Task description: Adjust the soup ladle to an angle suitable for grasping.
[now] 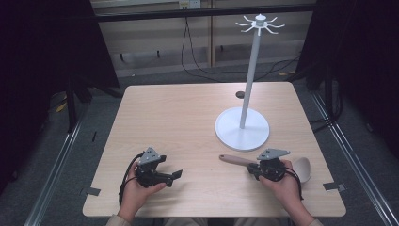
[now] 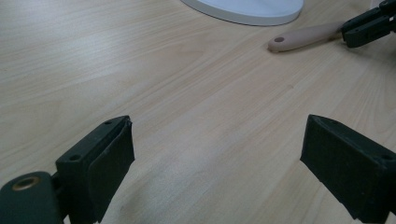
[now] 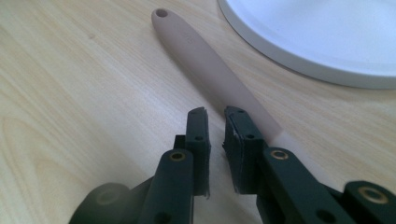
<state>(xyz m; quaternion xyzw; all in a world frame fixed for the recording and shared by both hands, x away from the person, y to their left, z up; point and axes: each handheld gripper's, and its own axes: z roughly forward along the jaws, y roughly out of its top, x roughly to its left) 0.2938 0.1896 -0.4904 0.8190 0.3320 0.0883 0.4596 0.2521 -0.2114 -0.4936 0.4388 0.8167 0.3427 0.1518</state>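
The left gripper (image 1: pixel 176 174) rests near the front of the surface (image 1: pixel 188 113), fingers wide and empty. The right gripper (image 3: pixel 215 135) sits over the spoon's handle (image 3: pixel 205 60), fingers a narrow gap apart, clasping nothing. Closing now could pinch beside the handle and skid the spoon (image 1: pixel 301 168) toward the white stand (image 1: pixel 242 128).
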